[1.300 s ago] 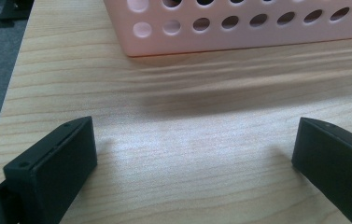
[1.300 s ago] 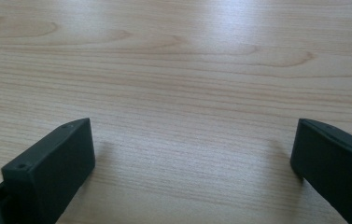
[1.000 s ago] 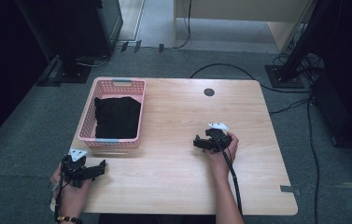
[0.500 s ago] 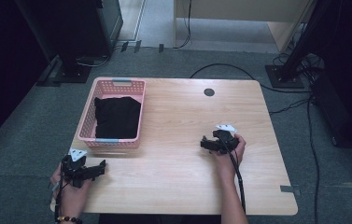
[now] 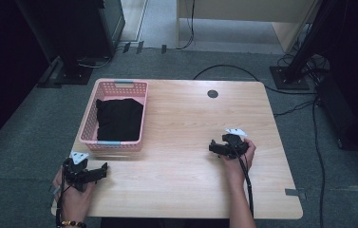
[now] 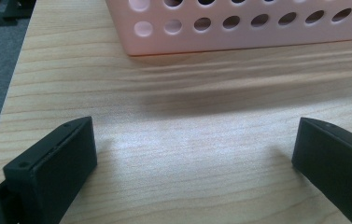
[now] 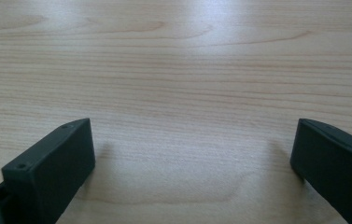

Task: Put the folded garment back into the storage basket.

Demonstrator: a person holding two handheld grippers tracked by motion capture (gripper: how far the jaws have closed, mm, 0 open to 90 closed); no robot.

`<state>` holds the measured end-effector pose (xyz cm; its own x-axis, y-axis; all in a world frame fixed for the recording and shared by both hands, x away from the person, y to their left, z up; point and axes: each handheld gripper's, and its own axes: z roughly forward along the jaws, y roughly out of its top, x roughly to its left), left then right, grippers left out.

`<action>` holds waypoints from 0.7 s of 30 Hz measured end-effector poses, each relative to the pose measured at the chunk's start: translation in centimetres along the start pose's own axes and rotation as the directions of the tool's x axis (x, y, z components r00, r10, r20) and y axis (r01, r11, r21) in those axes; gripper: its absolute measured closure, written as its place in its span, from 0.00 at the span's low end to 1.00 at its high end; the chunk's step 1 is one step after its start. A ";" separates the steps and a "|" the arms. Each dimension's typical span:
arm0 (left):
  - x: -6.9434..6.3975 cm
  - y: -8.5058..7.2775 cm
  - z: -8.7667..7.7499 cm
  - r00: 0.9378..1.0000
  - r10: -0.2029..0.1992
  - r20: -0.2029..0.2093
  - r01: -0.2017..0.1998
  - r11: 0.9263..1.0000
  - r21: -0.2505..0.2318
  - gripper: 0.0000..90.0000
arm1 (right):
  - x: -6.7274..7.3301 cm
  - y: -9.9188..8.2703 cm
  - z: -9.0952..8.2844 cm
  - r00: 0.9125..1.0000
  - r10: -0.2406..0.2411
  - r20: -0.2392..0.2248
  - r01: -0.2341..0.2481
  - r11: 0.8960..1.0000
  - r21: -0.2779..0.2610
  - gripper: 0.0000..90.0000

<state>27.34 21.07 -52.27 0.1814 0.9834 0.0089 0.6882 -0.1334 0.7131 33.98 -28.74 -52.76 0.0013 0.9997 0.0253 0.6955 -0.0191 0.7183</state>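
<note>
A pink perforated basket [image 5: 90, 124] stands at the table's left side with a folded black cloth [image 5: 118, 118] lying inside it. My left gripper [image 5: 101, 170] rests near the front left corner of the wooden table [image 5: 186, 114], just in front of the basket, jaws wide apart over bare wood. The left gripper view has the basket's wall [image 6: 239, 23] close ahead of that open gripper [image 6: 194, 140]. My right gripper [image 5: 213, 147] sits at the right middle of the table, pointing left. It is open [image 7: 192, 140] with nothing between its jaws.
A dark round cable port [image 5: 212, 94] sits near the table's far edge. Cables [image 5: 243, 71] trail over the grey floor behind the table. Dark equipment stands [image 5: 79, 38] flank the far left and right.
My right gripper has drifted right and toward the front edge. The left gripper and the basket have stayed put.
</note>
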 end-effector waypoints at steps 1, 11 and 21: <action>0.0 0.0 0.0 1.000 0.001 0.000 -0.001 1.000 0.000 0.00 | -0.1 -0.1 -0.1 1.000 0.003 0.001 -0.003 1.000 0.001 0.00; 0.0 0.0 0.0 1.000 -0.001 -0.002 0.001 1.000 0.001 0.00 | -1.6 -0.6 -0.6 1.000 0.021 0.022 -0.021 1.000 0.000 0.00; 0.0 0.0 0.0 1.000 -0.002 -0.003 0.002 1.000 0.001 0.00 | -3.2 -1.2 -1.3 0.999 0.036 0.037 -0.036 0.999 0.000 0.00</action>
<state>27.34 21.03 -52.26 0.1782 0.9840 0.0094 0.6890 -0.1316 0.7127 32.22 -31.92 -52.80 0.0528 0.9983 0.0253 0.6951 -0.0549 0.7168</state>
